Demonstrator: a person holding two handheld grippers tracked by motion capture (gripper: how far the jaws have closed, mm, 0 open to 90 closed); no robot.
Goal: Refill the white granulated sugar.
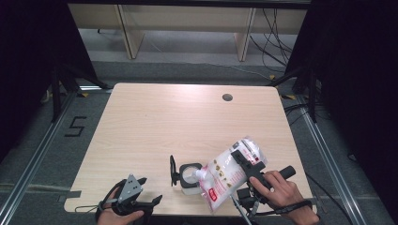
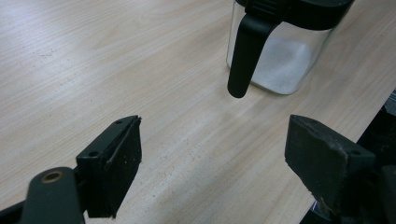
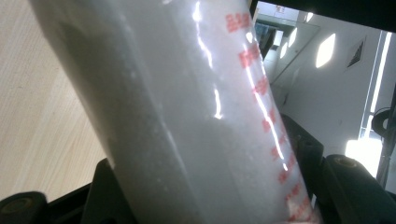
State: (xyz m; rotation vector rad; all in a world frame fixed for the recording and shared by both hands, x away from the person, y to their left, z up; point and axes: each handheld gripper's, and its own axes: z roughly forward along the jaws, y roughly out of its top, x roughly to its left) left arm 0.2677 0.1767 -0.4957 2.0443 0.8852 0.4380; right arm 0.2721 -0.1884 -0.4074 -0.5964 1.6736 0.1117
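Observation:
A clear plastic bag [image 1: 225, 172] of white granules with red print is tilted, its lower corner over the mouth of a glass jar [image 1: 190, 180]. My right gripper [image 1: 244, 161] is shut on the bag [image 3: 196, 112], whose body bulges between the jaws. The jar [image 2: 280, 60] has a black top and a black handle [image 2: 245, 51], and white granules lie at its bottom. Its lid [image 1: 173, 171] stands flipped up on the left. My left gripper [image 1: 150, 190] rests near the table's front left edge, left of the jar, open with nothing between its fingers [image 2: 116, 158].
The light wooden table [image 1: 187, 122] has a round cable hole [image 1: 227, 97] at the back right. Stand legs [image 1: 58, 89] and cables [image 1: 277, 42] sit on the floor around it. The jar stands close to the front edge.

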